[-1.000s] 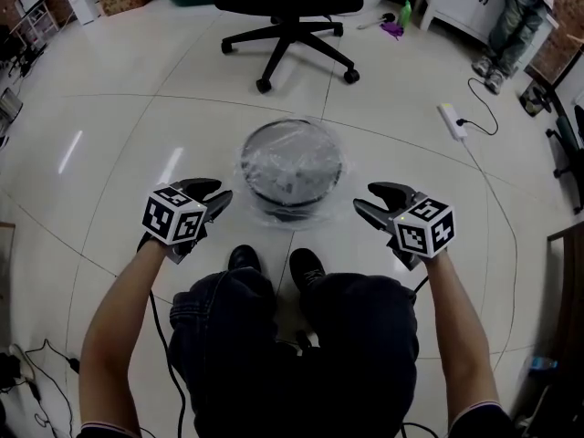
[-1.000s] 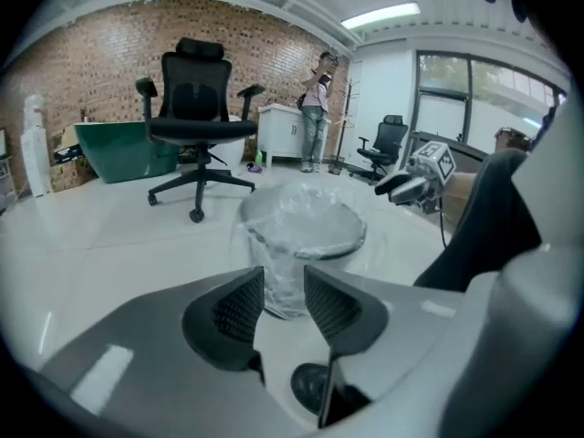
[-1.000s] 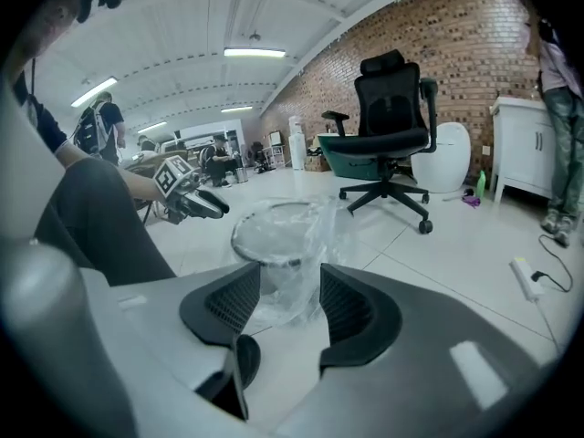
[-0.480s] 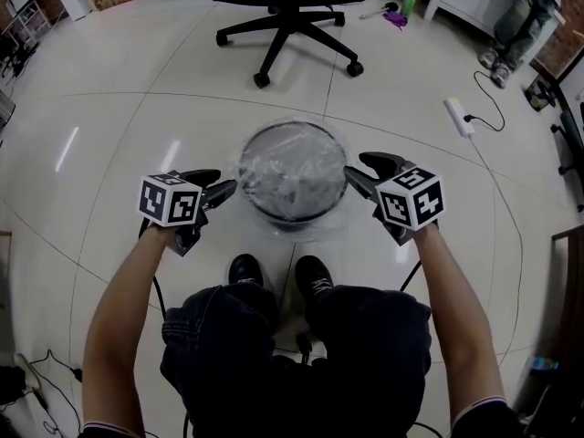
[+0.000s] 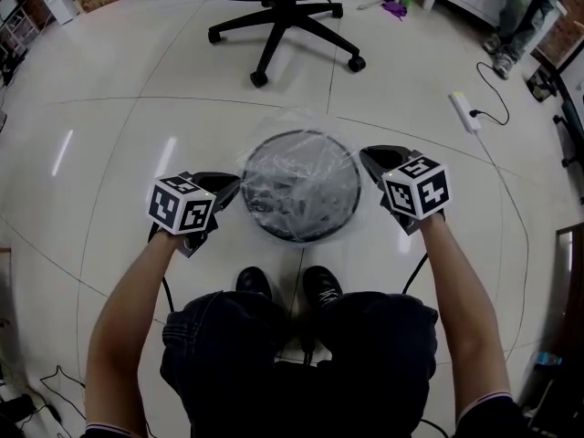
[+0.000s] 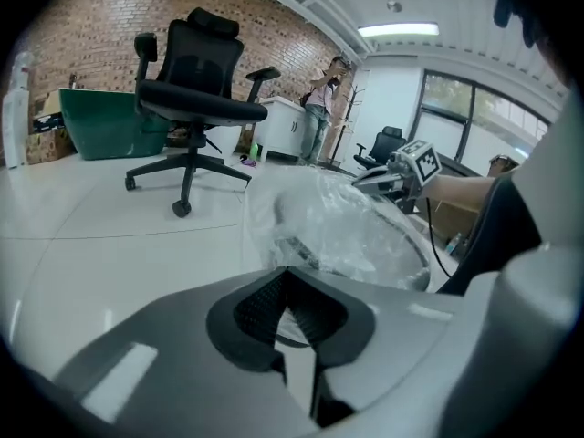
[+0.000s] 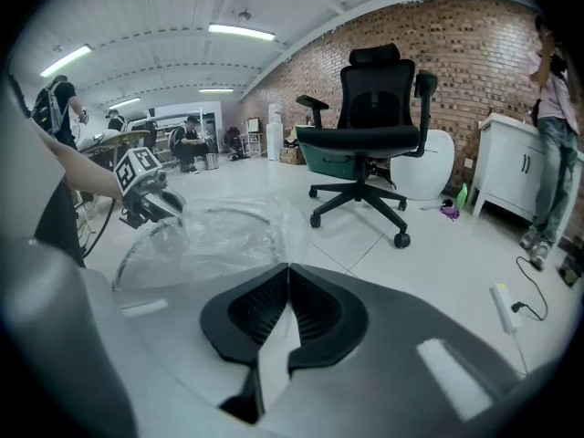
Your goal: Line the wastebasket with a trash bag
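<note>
A round black wastebasket [image 5: 271,227] stands on the floor in front of my feet, with a clear trash bag [image 5: 301,182] draped loosely in it and over its rim. My left gripper [image 5: 234,183] is at the left rim and my right gripper [image 5: 367,157] at the right rim. Both pairs of jaws have just been closing and now stand shut, tips together. In the left gripper view the bag [image 6: 351,231] reaches the closed tips [image 6: 288,272]. In the right gripper view the film [image 7: 214,240] likewise runs to the tips [image 7: 288,268].
A black office chair [image 5: 283,12] stands just beyond the basket. A white power strip [image 5: 463,112] with its cable lies on the floor at the right. A person [image 5: 513,16] stands at the far right by a white cabinet. My shoes [image 5: 253,282] are close to the basket.
Both grippers moved forward and inward from beside my knees to the basket's rim. Their jaws went from open to shut at the bag's edge.
</note>
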